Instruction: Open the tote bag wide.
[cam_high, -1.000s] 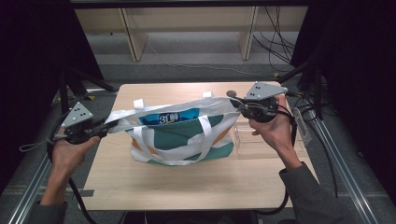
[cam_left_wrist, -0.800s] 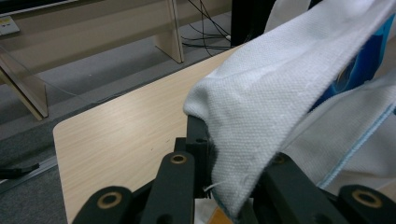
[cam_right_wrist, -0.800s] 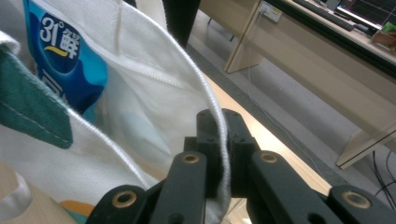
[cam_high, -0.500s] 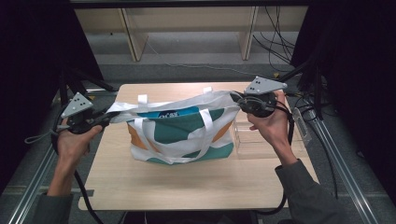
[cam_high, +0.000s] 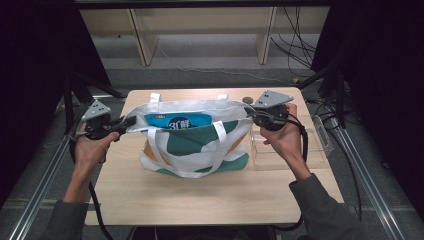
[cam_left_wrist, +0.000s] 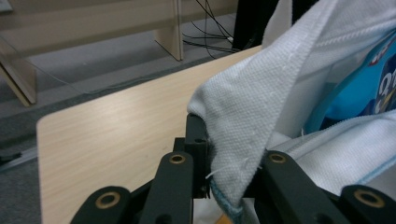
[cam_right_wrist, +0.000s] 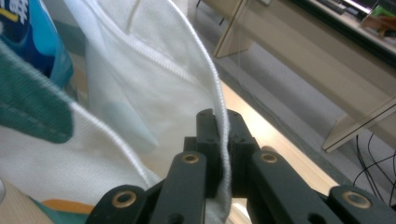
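Grey long sleeves (cam_high: 325, 207) cover both forearms; each black gripper (cam_high: 116, 128) carries a grey triangular plate, brass-ringed screws and a black cable.

Light wooden table (cam_high: 200, 200): white, green and orange tote bag (cam_high: 195, 147) at centre toward the far edge; clear plastic box (cam_high: 287, 147) beside it, near the right edge.

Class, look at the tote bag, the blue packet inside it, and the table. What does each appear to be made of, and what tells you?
Tote bag: woven cotton-like canvas, matte; coarse weave and stitched hems show.
Blue packet: probably plastic film, glossy; it reflects light.
Table: wood or wood-look laminate, smooth; pale grain lines show.
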